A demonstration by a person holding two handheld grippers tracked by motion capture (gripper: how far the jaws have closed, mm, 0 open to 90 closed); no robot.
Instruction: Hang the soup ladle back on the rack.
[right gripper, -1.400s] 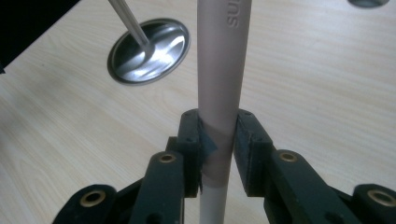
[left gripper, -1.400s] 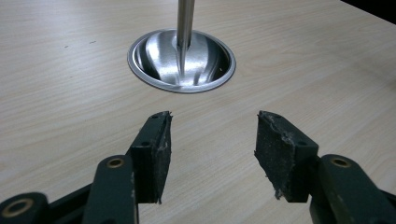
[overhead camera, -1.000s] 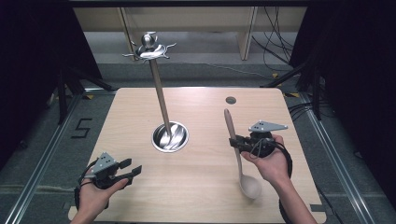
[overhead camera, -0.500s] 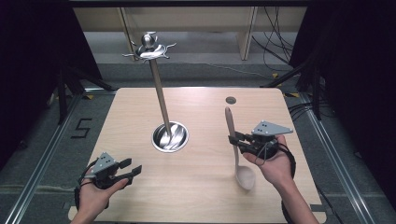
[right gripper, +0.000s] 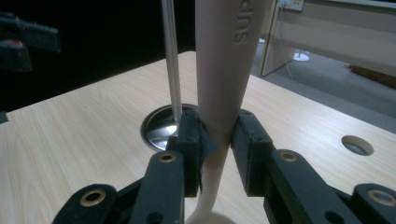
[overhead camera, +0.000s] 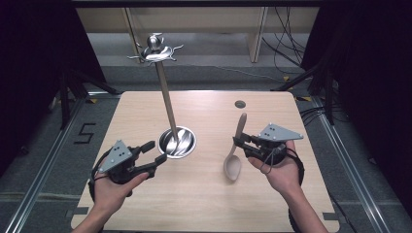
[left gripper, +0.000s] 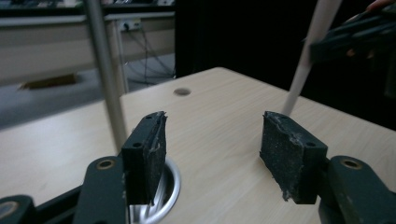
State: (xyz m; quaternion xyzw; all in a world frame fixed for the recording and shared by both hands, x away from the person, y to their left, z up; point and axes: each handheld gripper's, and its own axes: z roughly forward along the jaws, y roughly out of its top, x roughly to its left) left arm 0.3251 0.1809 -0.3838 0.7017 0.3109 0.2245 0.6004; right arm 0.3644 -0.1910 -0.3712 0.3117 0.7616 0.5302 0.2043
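High view: beige spoon [overhead camera: 235, 153] (bowl down), clamped mid-handle.

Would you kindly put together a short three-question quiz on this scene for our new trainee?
1. True or false: the right gripper is shut on the spoon.
2. What lies between the left gripper's pads: A) the spoon, B) the stand's pole, C) nothing?
3. Name the shiny part of the metal stand that rests on the table.

Key:
1. True; its pads clamp the handle.
2. C; the jaws have just been opening.
3. Its round base.
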